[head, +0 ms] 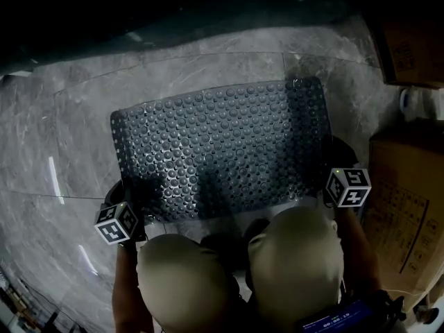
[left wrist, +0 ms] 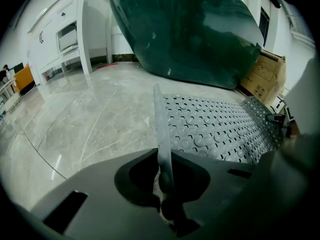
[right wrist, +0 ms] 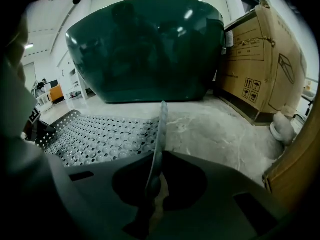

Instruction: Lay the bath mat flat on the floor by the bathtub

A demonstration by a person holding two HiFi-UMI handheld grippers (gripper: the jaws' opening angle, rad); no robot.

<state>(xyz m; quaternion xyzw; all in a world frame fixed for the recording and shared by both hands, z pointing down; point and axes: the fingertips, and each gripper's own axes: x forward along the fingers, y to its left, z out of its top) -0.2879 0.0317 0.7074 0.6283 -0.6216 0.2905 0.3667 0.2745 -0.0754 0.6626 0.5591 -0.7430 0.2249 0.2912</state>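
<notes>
A grey bath mat (head: pixel 222 151) covered in round bumps is stretched between my two grippers, low over the marble floor in front of the dark green bathtub (head: pixel 139 19). My left gripper (head: pixel 128 201) is shut on the mat's near left corner, and the mat's edge (left wrist: pixel 163 134) runs straight into its closed jaws (left wrist: pixel 165 191). At the near right corner my right gripper (head: pixel 331 180) is shut on the mat as well, its edge (right wrist: pixel 159 134) pinched between the jaws (right wrist: pixel 150 191). The far edge of the mat (left wrist: pixel 220 129) lies close to the tub (left wrist: pixel 185 29).
Cardboard boxes (head: pixel 409 207) stand along the right, one beside the tub (right wrist: pixel 260 59). A white fitting (right wrist: pixel 282 126) sits on the floor by the boxes. The person's knees (head: pixel 236 276) are just behind the mat. Grey marble floor (head: pixel 62 137) spreads to the left, with white cabinets (left wrist: pixel 60 34) beyond.
</notes>
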